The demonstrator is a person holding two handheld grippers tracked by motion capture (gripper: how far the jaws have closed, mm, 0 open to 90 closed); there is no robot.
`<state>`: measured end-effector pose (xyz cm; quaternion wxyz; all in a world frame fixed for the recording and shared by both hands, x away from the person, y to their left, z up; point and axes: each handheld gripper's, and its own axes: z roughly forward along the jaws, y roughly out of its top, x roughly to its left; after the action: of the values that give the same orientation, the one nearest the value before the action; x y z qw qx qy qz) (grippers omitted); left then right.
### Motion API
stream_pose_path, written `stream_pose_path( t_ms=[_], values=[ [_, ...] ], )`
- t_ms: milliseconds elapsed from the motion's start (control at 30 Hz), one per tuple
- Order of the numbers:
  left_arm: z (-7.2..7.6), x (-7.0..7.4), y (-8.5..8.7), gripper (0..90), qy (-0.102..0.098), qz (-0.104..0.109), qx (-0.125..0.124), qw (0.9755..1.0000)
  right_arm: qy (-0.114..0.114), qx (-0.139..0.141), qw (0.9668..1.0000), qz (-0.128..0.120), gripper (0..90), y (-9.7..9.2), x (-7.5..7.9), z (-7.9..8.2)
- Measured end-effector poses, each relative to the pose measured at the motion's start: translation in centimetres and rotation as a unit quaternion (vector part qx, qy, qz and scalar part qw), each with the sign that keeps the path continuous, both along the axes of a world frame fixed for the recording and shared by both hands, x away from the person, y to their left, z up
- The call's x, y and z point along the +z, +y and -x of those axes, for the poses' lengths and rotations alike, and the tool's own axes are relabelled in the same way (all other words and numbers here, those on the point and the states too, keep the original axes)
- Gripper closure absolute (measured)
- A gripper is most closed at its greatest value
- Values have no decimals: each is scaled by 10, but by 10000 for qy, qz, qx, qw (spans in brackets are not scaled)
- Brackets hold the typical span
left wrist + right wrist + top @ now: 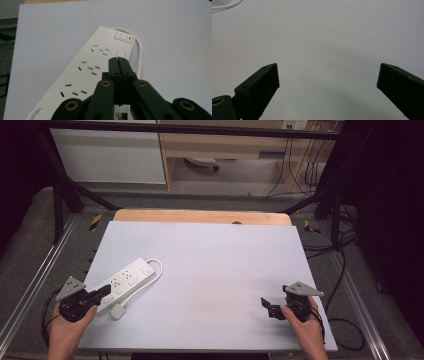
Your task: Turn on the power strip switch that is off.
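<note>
Black two-jaw left gripper (103, 291) at near left edge of the pale grey table sheet (215, 270), held in the person's left hand (65, 330); jaws pressed together with nothing between them, tips over the near end of the power strip. Black right gripper (265, 303) at near right, in the right hand (307, 327), well apart from the strip; jaws spread wide above bare sheet, seen clearly in the right gripper view (328, 75). White plastic power strip (125, 282) lies flat on the left part of the sheet, angled away to the right. Small white plug (117, 312) rests just beside its near end. In the left gripper view the strip (82, 72) shows three socket groups and a switch (123, 36) with a red light at the far end. White cable (157, 270) loops round that far end. Beyond the sheet, a wooden table edge (200, 216).
</note>
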<state>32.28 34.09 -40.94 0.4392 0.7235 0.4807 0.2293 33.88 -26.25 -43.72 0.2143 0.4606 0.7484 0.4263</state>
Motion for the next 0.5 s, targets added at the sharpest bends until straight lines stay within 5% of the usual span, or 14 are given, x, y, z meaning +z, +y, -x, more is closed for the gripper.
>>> stream_pose_path(
  t_ms=[500],
  values=[
    [-5,-13,-5,900,410,-150,-192,9989,44,-141,9999,20,51,-4,-1,-1]
  ],
)
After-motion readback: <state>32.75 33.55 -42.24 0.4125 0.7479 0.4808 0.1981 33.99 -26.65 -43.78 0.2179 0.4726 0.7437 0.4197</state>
